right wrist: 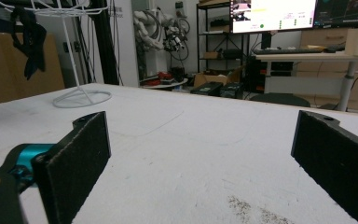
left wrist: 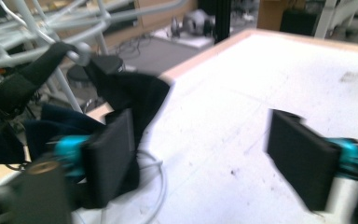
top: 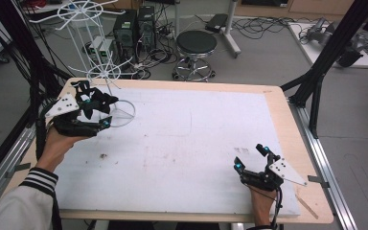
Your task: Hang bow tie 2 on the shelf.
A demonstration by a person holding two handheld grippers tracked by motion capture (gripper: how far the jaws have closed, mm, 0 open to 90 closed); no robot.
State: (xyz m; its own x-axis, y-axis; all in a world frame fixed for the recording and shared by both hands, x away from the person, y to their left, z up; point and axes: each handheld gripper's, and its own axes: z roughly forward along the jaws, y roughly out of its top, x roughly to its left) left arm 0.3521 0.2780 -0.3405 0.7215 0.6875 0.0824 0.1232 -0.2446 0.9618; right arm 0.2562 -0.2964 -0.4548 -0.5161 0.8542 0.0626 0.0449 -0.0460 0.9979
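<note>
Hanging from a low prong of the white wire rack [top: 93,52], the dark cloth [top: 95,99] sits at about ten o'clock on the tabletop [top: 187,139], draped so it clears the rack's ring base. Just beside it, the left hand-held gripper [top: 84,112] has its jaws apart; in its own view the cloth [left wrist: 126,93] lies behind one pad, with nothing pinched between them, which reads as a release once the cloth was hooked. At five o'clock, the right hand-held gripper [top: 250,158] rests low, jaws wide apart and empty, probably just waiting. Motion blur smears the left gripper view, so whether the pad touches the cloth is unclear. How the cloth is hooked is hard to make out.
</note>
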